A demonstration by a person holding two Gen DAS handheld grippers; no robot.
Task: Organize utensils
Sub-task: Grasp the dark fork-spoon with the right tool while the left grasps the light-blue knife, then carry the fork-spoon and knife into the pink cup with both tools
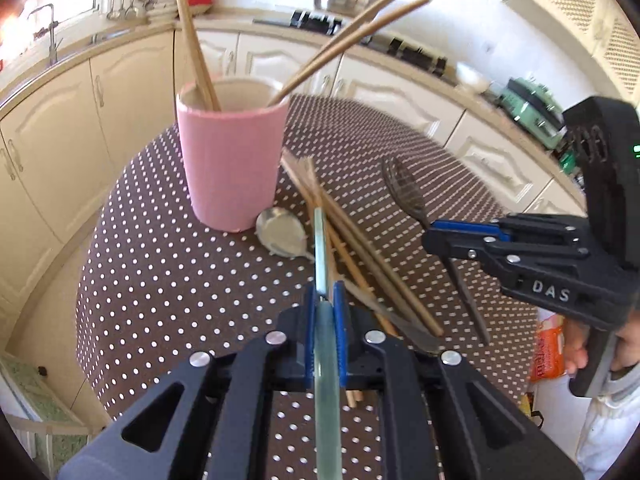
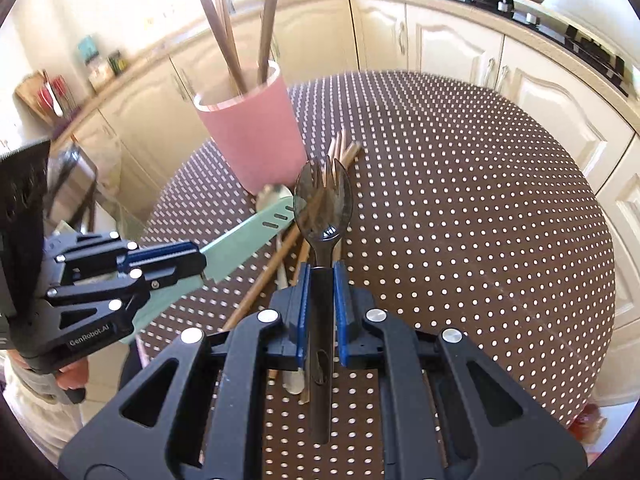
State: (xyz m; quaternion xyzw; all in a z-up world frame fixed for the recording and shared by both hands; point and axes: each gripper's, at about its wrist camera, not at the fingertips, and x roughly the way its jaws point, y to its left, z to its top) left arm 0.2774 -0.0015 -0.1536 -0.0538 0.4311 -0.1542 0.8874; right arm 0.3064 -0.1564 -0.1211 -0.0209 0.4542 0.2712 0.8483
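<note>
Utensils lie heaped on the dotted table (image 2: 460, 200) beside the pink cup (image 1: 228, 160). My left gripper (image 1: 324, 300) pinches a light, stiff green knife (image 2: 244, 236); my right (image 2: 322, 280) clamps a slick black spork (image 2: 324, 200) mid-handle, the surest hold.

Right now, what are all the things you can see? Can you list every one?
cup: one, pink, standing on the table
chopsticks in cup: about four, wooden, leaning out of it
loose chopsticks: several, wooden, piled beside the cup
metal spoon: one, silver, lying at the cup's foot
knife: one, pale green, held in the left gripper
spork: one, dark see-through, held in the right gripper
table: one, brown cloth with white dots
cabinets: cream, behind the table
left gripper: black with blue pads, shut on the knife
right gripper: same, shut on the spork
</note>
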